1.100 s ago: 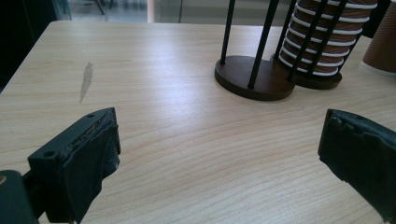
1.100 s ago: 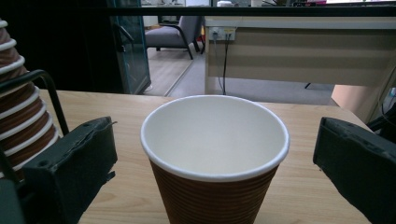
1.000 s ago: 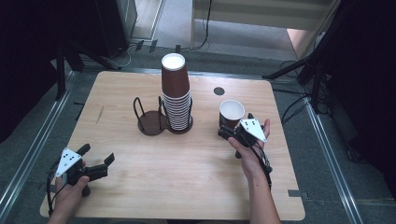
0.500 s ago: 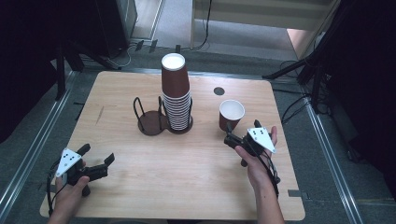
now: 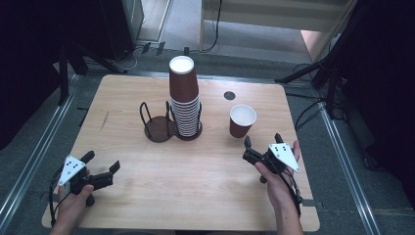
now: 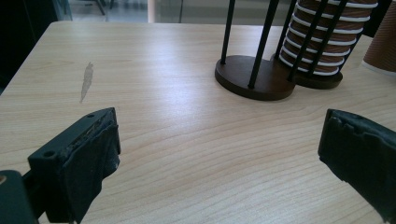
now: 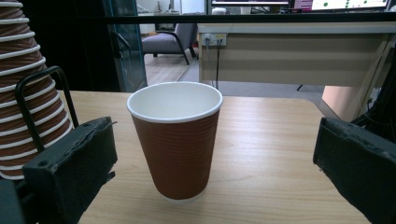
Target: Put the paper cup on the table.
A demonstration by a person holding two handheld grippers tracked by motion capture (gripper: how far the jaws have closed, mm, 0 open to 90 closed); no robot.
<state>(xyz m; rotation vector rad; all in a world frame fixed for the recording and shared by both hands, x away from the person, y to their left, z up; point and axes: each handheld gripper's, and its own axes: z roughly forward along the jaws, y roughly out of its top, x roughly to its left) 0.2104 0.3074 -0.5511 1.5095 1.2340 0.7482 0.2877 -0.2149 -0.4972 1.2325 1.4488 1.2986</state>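
The right gripper [image 5: 262, 148] is held just above the table [image 5: 205, 196] with its jaws spread wide and nothing between them. A single brown paper cup [image 5: 242, 120] is seen standing upright just ahead of it, near but apart, with its white inside facing up. To the cup's left, a tall stack of cups [image 5: 185, 98] is set in a black wire holder [image 5: 157, 125]; a second ring of that holder appears to be empty. The left gripper [image 5: 100, 169] is kept low at the near left corner, jaws parted too.
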